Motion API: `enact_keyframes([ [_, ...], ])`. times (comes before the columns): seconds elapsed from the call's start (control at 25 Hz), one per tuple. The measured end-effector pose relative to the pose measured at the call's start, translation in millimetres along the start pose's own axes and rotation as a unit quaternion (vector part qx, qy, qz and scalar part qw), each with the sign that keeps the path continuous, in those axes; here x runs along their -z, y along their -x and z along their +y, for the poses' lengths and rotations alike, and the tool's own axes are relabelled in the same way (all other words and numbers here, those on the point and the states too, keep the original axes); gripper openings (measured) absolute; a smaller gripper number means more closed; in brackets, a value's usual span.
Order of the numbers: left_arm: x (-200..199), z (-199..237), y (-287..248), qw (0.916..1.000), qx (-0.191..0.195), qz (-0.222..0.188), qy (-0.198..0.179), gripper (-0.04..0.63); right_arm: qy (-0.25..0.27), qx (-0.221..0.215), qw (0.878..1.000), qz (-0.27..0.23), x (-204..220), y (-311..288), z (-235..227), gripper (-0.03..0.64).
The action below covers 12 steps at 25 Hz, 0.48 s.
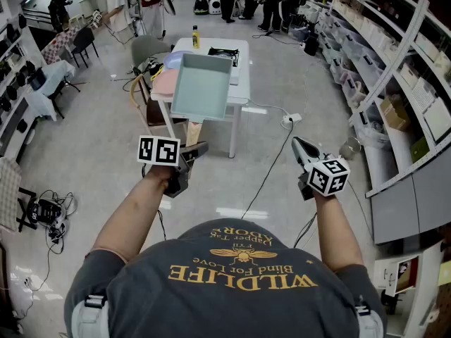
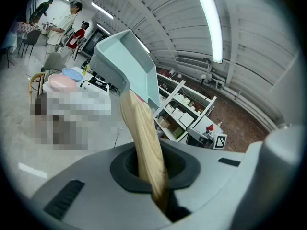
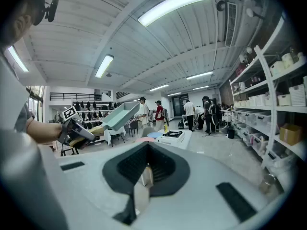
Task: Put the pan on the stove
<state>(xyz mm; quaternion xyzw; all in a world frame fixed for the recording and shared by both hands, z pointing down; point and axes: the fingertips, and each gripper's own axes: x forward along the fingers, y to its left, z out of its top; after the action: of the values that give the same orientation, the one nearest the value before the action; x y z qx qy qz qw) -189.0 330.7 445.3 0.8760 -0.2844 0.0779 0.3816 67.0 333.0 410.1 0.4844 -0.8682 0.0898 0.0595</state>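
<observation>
The person's dark printed shirt fills the bottom of the head view, with both bare forearms reaching out from it.

On the left, the left gripper has its fingers clamped on the pale wooden handle of the pan. The pan is a square, light teal one. It is held up in the air with its body tipped forward and away, in front of the tabletop but well short of it.

The grip sits low on the handle, far from the pan body. I'd expect the weight out front to lever against the fingers and want to droop or twist. The wood looks smooth and rounded, so it could rotate in the grip. A firm squeeze and slow wrist moves seem wise. The pan itself looks rigid and not fragile.

Farther on, the black stove sits on the white tabletop, beside pink and blue plates.

On the right, the right gripper has its fingers closed together with nothing held.
</observation>
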Motion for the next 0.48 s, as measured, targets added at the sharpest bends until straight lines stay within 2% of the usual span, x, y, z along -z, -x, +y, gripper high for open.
enact_keyframes([
  [0.48, -2, -6, -13, 1.0000, 0.000, 0.003, -0.003, 0.023, -0.009, -0.003, 1.000, -0.004, 1, 1, -13, -0.002],
])
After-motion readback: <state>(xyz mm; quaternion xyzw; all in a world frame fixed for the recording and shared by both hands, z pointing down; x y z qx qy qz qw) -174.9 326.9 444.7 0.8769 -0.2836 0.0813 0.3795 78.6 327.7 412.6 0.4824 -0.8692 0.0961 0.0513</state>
